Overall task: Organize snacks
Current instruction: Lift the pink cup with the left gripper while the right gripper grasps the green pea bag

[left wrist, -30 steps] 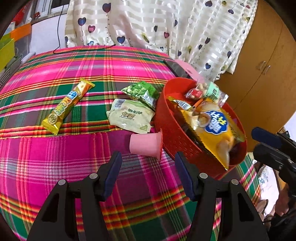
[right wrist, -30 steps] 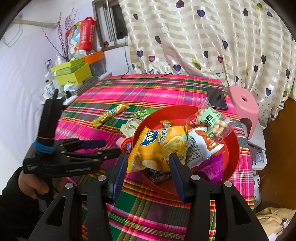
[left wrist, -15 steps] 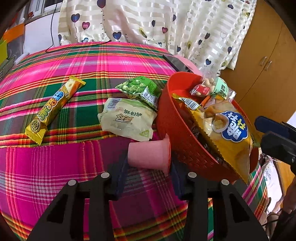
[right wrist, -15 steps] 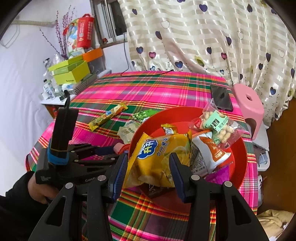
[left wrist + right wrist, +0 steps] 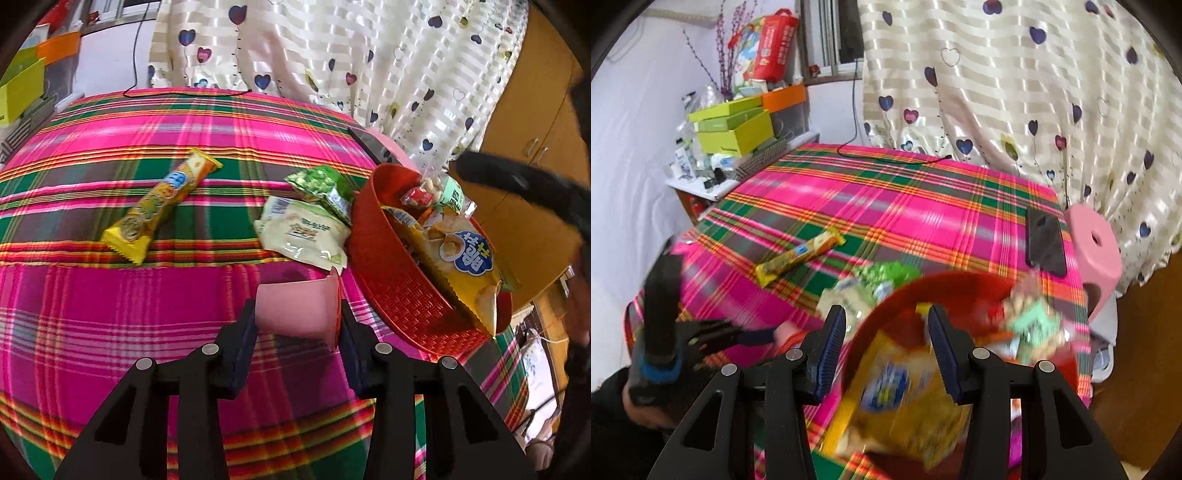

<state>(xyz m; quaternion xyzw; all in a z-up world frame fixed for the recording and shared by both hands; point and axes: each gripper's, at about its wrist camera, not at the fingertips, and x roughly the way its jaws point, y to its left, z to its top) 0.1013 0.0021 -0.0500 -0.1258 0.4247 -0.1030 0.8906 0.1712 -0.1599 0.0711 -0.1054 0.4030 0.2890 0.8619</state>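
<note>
Snacks wait to be sorted on a desk under a pink, green and orange plaid cloth, and the nearest of them, a small pink plastic pudding cup [image 5: 299, 312], lies on its side between the pads of the left gripper [image 5: 297, 332], its long axis running crosswise to the jaws, base against the left pad and flared rim against the right. The jaws have closed on it and appear to grip it end to end. Just beyond the cup's rim end stands the red woven plastic basket [image 5: 402, 295], near the desk's right edge, so the coming move looks like a short lift and a swing to the right over the wall. The left hand is plainly the one to make it. The right gripper [image 5: 886, 345] hangs above the basket with its jaws part open and nothing pressed between them; a yellow crisp bag [image 5: 905, 398], blurred, lies below in the basket. Farther in, a pale cream snack pouch [image 5: 303, 232] and a green pea packet [image 5: 321, 184] lie touching the basket's outer wall, and a long yellow biscuit bar [image 5: 162, 206] lies apart toward the desk's middle.
</note>
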